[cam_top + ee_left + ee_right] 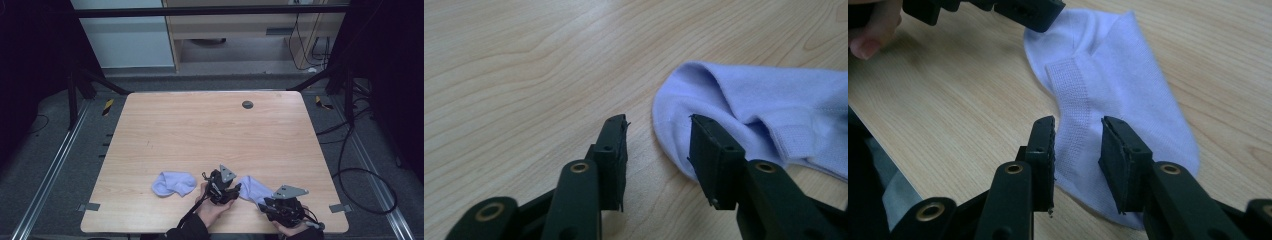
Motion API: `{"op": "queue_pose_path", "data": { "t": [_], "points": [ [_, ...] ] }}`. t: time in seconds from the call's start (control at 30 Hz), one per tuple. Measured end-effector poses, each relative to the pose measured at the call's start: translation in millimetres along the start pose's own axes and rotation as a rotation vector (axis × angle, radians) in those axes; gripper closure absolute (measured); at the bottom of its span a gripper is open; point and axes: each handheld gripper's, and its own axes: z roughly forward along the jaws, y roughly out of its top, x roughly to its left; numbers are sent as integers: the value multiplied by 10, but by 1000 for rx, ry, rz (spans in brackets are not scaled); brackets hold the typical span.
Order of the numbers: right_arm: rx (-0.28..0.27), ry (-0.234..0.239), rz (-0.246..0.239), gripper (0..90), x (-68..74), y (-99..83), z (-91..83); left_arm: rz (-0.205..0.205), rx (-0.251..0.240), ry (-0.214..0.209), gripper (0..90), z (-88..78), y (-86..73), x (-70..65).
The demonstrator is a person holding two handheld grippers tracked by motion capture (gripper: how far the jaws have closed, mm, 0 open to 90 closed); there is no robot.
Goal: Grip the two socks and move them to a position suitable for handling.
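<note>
Two pale lilac socks lie near the front edge of the wooden table (pixel 210 130). One sock (pixel 174 183) rests alone at the left. The other sock (pixel 251 188) lies between my two grippers. My left gripper (pixel 237 189) stands open at this sock's rounded end (pixel 764 100); in the left gripper view the left gripper (pixel 659 125) has its right jaw over the sock's edge and its left jaw over bare wood. My right gripper (pixel 263 203) is open too. In the right gripper view the right gripper (pixel 1078 127) straddles the ribbed cuff of the sock (pixel 1128 85), pads not pressing.
A round grey grommet (pixel 247 104) sits in the table's far middle. Grey tape tabs (pixel 338 208) mark the front corners. Black frame posts and cables (pixel 350 170) stand on the floor at the right. The left gripper's jaw (pixel 1018 10) and a thumb (pixel 873 30) show in the right gripper view.
</note>
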Motion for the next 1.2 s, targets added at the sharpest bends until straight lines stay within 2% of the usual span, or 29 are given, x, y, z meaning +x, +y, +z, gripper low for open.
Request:
{"op": "queue_pose_path", "data": {
  "t": [0.2, 0.27, 0.53, 0.63, 0.73, 0.87, 0.9, 0.93, 1.03, 1.2],
  "points": [
    [28, 7, -8, 693, 17, -2, 34, -5, 15, -13, 678, 27, -8, -8],
    [34, 15, -15, 719, 12, -3, 48, -3, 15, -21, 737, 32, -9, -14],
    [46, 30, -4, 879, 15, 10, 51, 8, 11, -21, 866, 45, -9, -33],
    [30, 38, 6, 889, 6, 21, 29, 15, 6, -23, 877, 43, -9, -30],
    [-26, 41, 28, 892, -11, 49, -42, 22, 4, -25, 881, 41, -9, -23],
    [-113, 8, 54, 893, -68, 89, -146, 29, 5, -29, 882, 39, -12, -20],
    [-113, 8, 54, 893, -68, 89, -146, 29, 5, -29, 883, 39, -12, -20],
    [-150, -17, 81, 893, -112, 111, -185, 28, 5, -29, 883, 41, -13, -21],
    [-207, -63, 123, 893, -217, 147, -236, 31, 5, -29, 883, 42, -14, -24],
    [-250, -165, 193, 891, -392, 159, -277, 31, 4, -32, 882, 45, -14, -19]
  ]
}}
